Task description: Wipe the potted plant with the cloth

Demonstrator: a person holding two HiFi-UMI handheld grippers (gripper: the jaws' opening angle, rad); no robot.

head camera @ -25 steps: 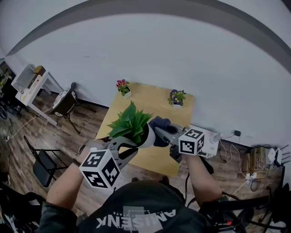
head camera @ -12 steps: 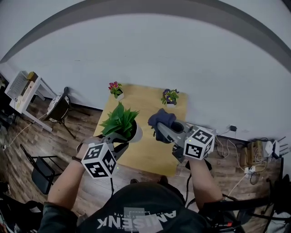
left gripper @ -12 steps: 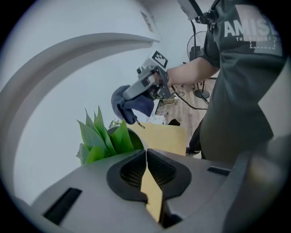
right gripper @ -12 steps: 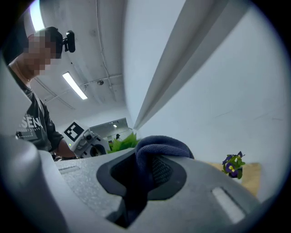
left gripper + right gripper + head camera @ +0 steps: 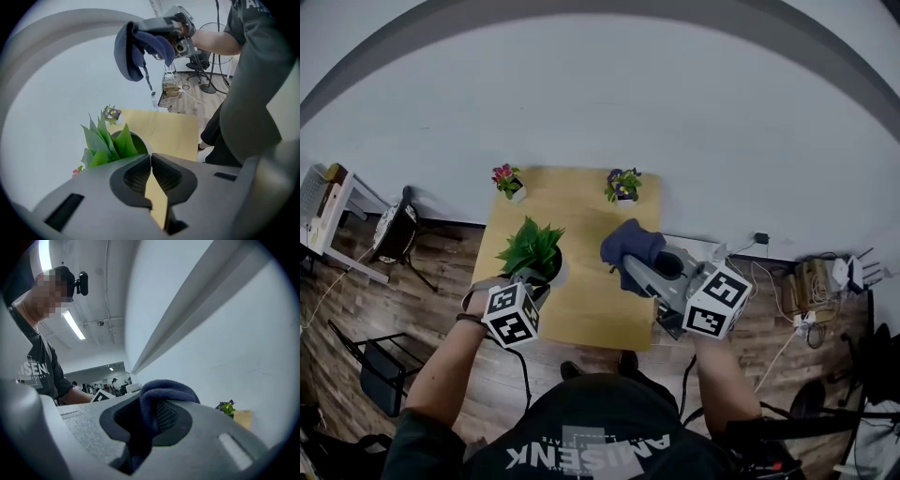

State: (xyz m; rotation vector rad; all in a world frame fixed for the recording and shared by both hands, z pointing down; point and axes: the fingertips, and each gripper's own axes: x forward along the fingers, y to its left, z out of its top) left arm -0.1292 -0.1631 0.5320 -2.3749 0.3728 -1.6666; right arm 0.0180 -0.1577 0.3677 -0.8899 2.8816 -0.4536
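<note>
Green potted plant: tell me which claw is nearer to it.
Left. The left claw is shut on the rim of the green potted plant; the right claw, gripping the blue cloth, is off to its right, clear of it.

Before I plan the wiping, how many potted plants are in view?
3: a green leafy plant over the table's left side, a pink-flowered plant far left, a purple-flowered plant far right.

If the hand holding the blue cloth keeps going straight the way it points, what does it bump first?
Probably the white wall, though it is hard to tell how far off that is. The right gripper, shut on the cloth, points at it. The purple flowers sit off to one side.
</note>
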